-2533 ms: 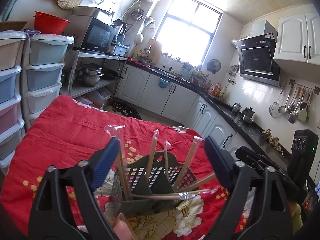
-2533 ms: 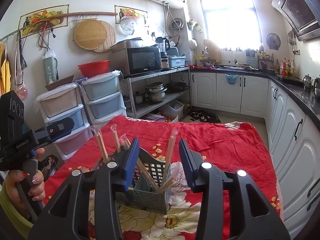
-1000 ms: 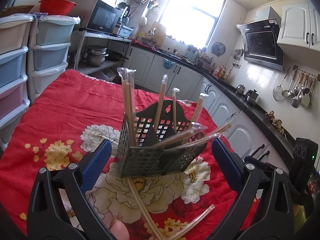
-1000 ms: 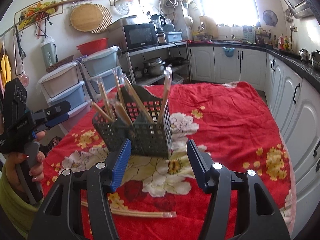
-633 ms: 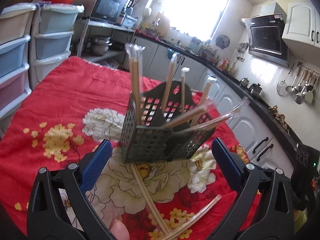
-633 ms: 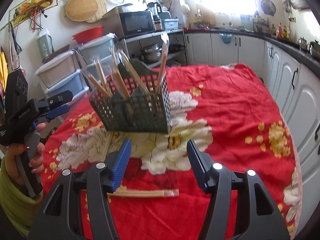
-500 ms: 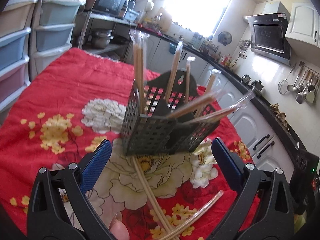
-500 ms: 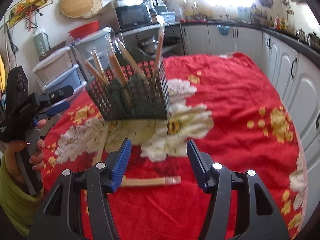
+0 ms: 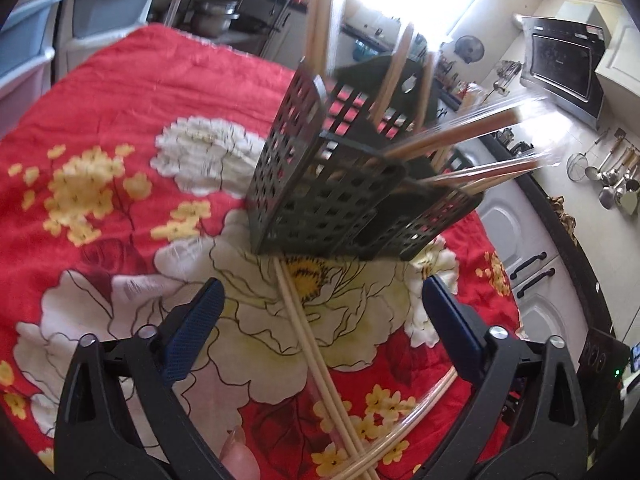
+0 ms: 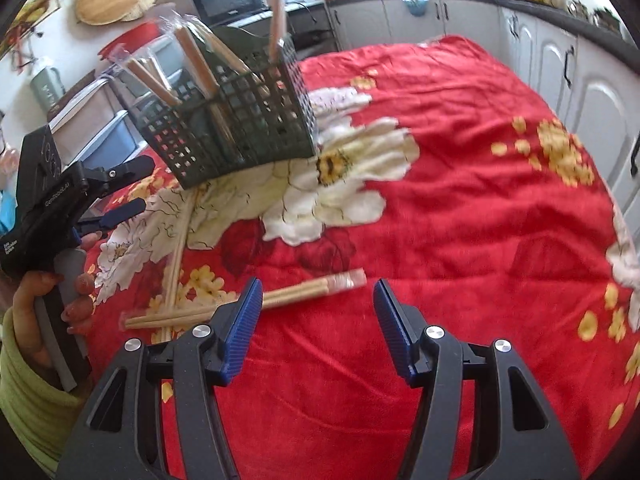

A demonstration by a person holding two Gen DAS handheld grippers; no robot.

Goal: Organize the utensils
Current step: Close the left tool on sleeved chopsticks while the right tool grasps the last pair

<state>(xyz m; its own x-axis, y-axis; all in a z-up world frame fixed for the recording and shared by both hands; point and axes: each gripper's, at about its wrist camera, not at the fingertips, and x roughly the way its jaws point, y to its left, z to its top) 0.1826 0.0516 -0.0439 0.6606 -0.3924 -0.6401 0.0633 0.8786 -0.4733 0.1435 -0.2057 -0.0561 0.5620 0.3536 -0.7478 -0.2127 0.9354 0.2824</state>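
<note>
One dark mesh utensil basket (image 9: 320, 200) on the table (image 10: 480, 220), two wrapped chopstick pairs (image 10: 308, 290) lying loose on the cloth, roughly six wrapped pairs (image 9: 452, 138) standing in the basket, exact number blurred, two handheld grippers, left gripper (image 9: 320, 328), right gripper (image 10: 318, 320)

Little can be read. In the right wrist view, the black body of the left gripper (image 10: 120, 192), held at about nine o'clock, carries small white lettering along its side; it is blurred and cannot be made out with certainty. The range hood (image 9: 560, 76) at about two o'clock in the left wrist view bears a brand strip too small to read.
</note>
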